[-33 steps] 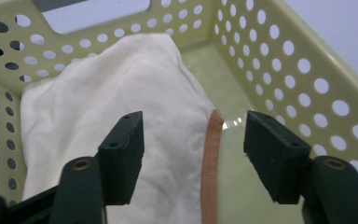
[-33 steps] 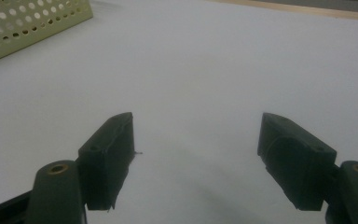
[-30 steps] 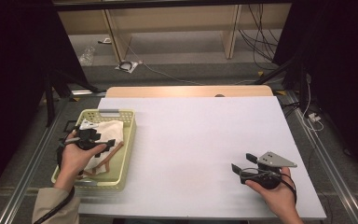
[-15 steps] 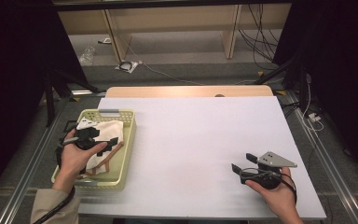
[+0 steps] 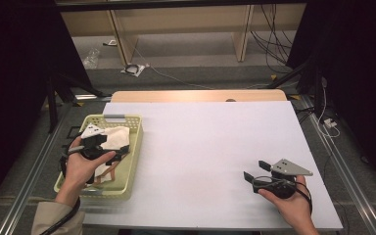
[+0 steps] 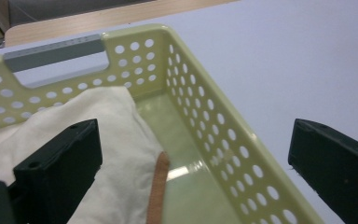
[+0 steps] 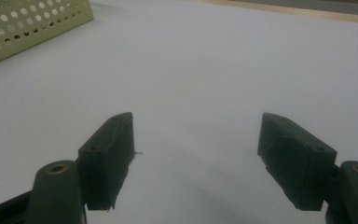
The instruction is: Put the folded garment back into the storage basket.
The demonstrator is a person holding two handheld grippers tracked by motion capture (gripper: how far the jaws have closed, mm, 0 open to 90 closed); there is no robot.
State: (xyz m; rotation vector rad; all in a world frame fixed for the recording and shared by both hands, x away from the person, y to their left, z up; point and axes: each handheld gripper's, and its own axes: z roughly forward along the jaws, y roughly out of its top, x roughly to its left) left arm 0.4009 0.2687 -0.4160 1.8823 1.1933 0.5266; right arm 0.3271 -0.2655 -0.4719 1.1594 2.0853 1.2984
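Here my left claw (image 5: 119,152) hangs over the pale green perforated plastic basket (image 5: 133,147) at the desk's left edge; its jaws have just been opening and stand wide, empty, above the soft cream cloth bag with brown straps (image 5: 111,139) inside. It looks light and floppy, so I'd pinch a raised fold or a strap, minding the basket's wall just beside. My right claw (image 5: 255,170) rests open, empty, near the front right corner.
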